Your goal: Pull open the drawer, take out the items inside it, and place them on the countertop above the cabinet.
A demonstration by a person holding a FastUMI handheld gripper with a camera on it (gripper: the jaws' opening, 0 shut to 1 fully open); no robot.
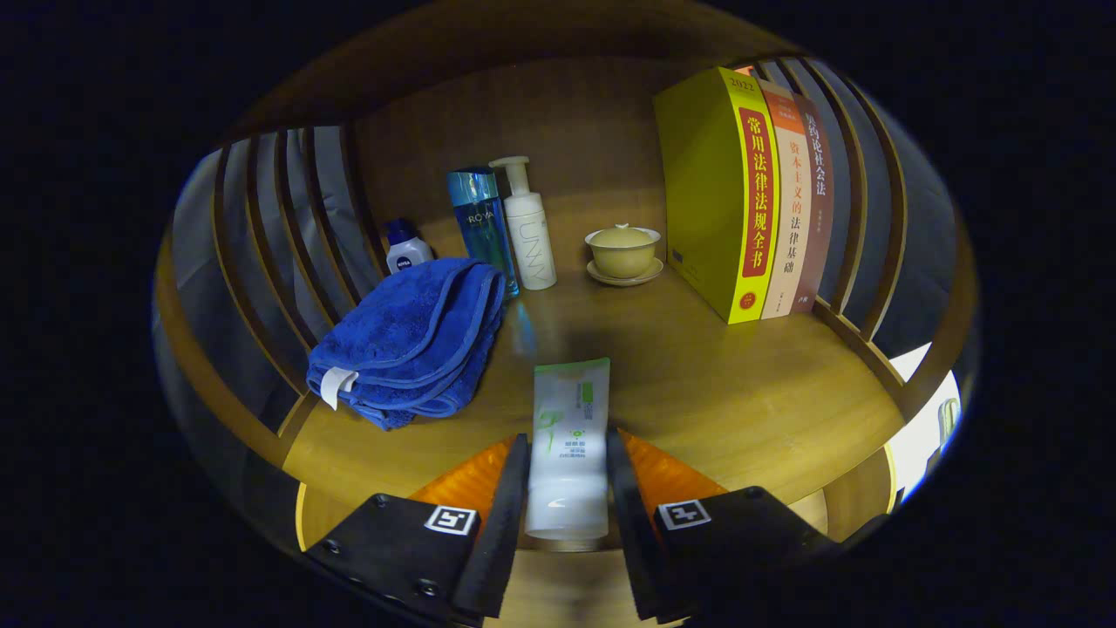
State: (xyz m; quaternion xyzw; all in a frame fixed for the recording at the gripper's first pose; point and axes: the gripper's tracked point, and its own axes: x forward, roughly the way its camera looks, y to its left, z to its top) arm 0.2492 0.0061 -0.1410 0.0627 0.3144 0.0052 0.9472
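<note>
Gripper [567, 488] pinching tube [568, 445] between both fingers, over countertop [741, 392], just right of blue towel [410, 336]. Tube out of drawer, seemingly not yet released. Left, likely: setting it down, fetching any remaining items.

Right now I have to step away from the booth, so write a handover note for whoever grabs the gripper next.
Gripper: shut on the white squeeze tube with green print, held low over the wooden countertop.
Already on the countertop: folded blue towel, beside the tube.
Done: tube brought up to the countertop.
Left: release the tube, then check the drawer for further items; it is out of view.
</note>
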